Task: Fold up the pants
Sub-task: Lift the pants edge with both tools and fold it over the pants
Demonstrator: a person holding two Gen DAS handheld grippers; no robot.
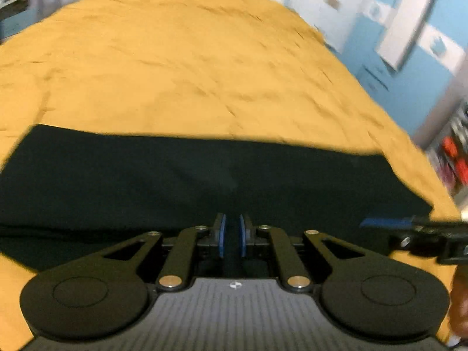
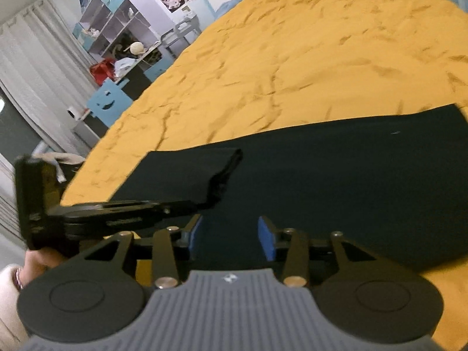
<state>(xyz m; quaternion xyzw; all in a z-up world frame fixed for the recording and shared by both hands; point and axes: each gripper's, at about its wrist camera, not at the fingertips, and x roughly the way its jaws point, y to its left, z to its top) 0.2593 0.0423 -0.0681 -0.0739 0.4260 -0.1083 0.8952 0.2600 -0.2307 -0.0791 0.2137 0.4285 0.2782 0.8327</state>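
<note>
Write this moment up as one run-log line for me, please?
stage: folding | pants: dark, flat on yellow bedspread | left gripper: nearly shut, fabric between | right gripper: open, over pants

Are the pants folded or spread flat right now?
Partly folded: the pants lie on the yellow bedcover, with one end doubled back over the rest, its edge pinched in the left tool.

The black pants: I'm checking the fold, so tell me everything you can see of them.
The black pants look like dark, matte, smooth cloth lying mostly flat across the mustard-yellow bedspread in a long band. In the right wrist view one end is doubled over, leaving a raised, puckered edge where the left gripper meets the cloth; whether it pinches it is unclear. The right gripper hangs open above them. No waistband or pockets are discernible.
</note>
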